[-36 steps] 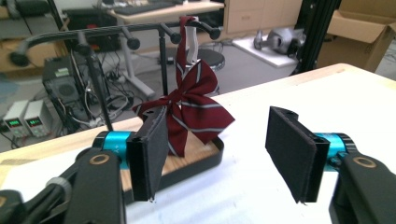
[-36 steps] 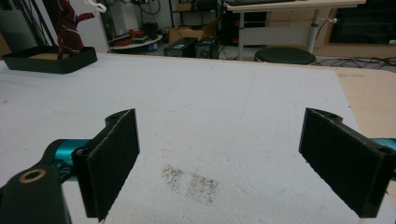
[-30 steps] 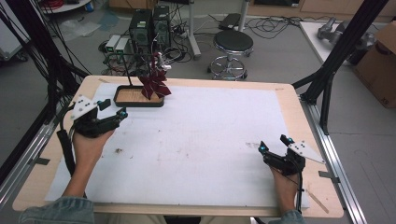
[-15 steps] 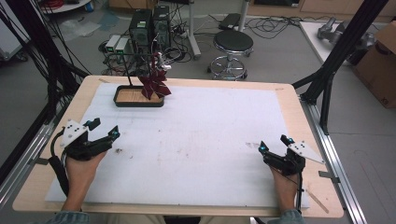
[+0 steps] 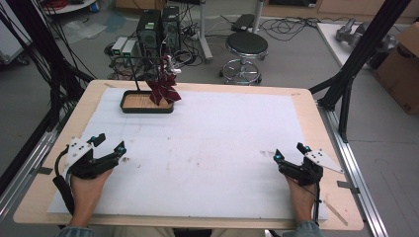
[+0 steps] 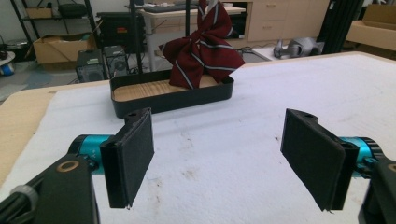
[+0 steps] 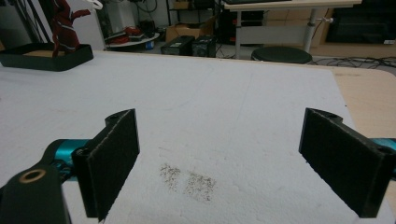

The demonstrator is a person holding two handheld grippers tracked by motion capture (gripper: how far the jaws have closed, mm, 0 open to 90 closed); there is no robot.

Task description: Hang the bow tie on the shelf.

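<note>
A dark red striped tie (image 5: 164,89) hangs on a thin black stand whose black tray base (image 5: 146,104) sits at the far left of the white mat. In the left gripper view the tie (image 6: 203,50) drapes into the tray (image 6: 170,95) ahead of the jaws. My left gripper (image 5: 109,143) rests open near the mat's left front, nothing between its pads (image 6: 130,156). My right gripper (image 5: 290,151) rests open at the right front, empty too, with the tray (image 7: 45,56) far off to its left.
A white mat (image 5: 207,143) covers the wooden table (image 5: 42,163). Black frame posts (image 5: 353,69) stand at the right and left edges. A stool (image 5: 246,48) and computer boxes (image 5: 157,27) lie on the floor beyond the far edge.
My left gripper has drawn back from beside the tray toward the front left of the mat. The right gripper has stayed put.
</note>
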